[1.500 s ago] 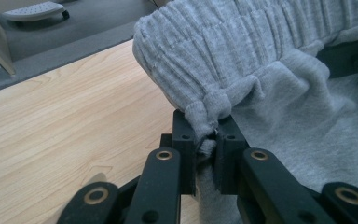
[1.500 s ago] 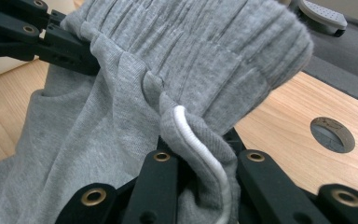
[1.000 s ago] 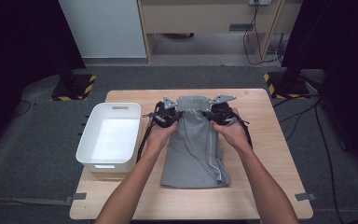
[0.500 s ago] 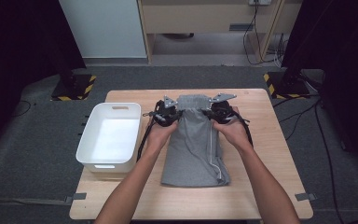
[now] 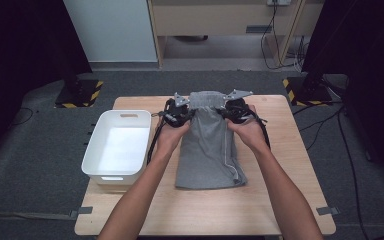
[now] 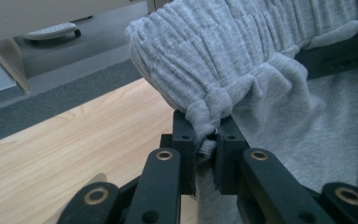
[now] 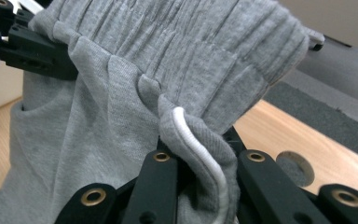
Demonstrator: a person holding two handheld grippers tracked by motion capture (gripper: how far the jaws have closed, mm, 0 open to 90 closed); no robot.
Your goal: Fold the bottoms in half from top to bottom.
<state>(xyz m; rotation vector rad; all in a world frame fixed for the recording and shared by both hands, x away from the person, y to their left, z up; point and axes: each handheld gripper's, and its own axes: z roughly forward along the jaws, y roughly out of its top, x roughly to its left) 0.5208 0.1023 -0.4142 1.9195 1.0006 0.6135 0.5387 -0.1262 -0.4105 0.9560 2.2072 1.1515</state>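
garment: grey sweatpants (image 5: pixel 208 150), folded lengthwise, laid flat in the middle of the tabletop (image 5: pixel 280 200); a white side stripe can be seen near the lower right edge.

long axis: run from the waistband at the upper centre of the high view down toward the bottom of the frame, hem end nearest the person.

left gripper (image 5: pixel 179 114): jaws clenched on a bunched bit of the waistband's left corner. The fabric is seen pinched right between them in the left gripper view (image 6: pixel 208 140).

right gripper (image 5: pixel 235 111): jaws closed on the right corner of the waistband, with the white drawstring (image 7: pixel 200 158) caught in the bite too.

key relation: the waistband is held at both corners, so the rest of the sweatpants trails away from the jaws toward the person. Neither hand is nearer; they're pretty much level. Probably a lift or a fold toward the hem is being set up, just a guess.

bin: white plastic bin (image 5: pixel 117 145) sat at centre left, beside the sweatpants, apart from them; looks empty.
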